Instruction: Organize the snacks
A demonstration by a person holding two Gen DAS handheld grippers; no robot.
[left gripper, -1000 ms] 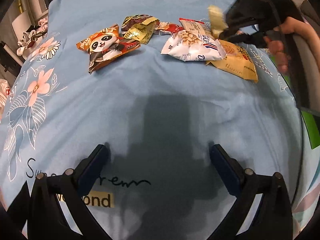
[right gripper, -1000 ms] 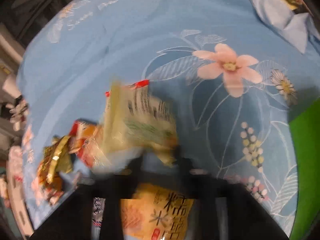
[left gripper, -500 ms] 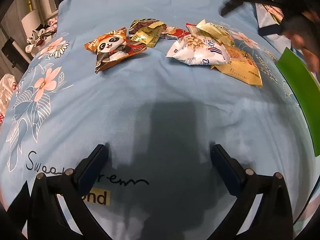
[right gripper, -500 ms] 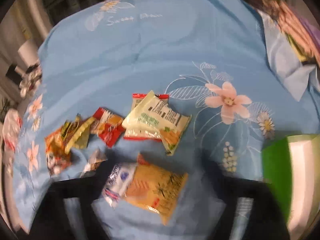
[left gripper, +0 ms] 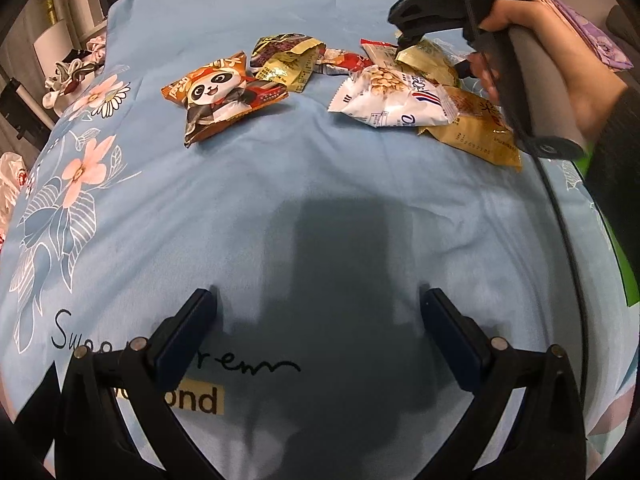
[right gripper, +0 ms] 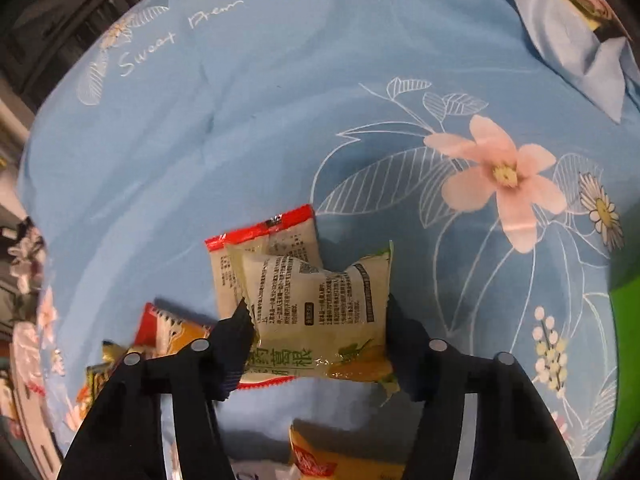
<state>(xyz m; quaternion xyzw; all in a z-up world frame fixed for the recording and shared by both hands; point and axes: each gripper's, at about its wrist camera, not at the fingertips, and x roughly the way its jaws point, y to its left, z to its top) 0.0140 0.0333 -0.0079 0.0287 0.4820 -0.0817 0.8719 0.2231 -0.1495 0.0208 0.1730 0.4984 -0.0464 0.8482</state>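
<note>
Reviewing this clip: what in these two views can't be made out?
- Right gripper: right wrist view shows fingers beside the pale green packet; whether they pinch it is unclear.
- Red-edged packet: mostly covered by that packet.
- Orange packet: cut by the bottom edge.
- Green object: left wrist view, hidden behind the sleeve and edge.
- Packet print: too small.

Left tool point(left gripper: 316, 312) hovers spread wide; right tool point(right gripper: 316, 320) straddles, jaws apart.

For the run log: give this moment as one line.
left gripper: open, empty, over blue bedsheet | right gripper: open, fingers either side of pale green snack packet | packet on sheet
</note>
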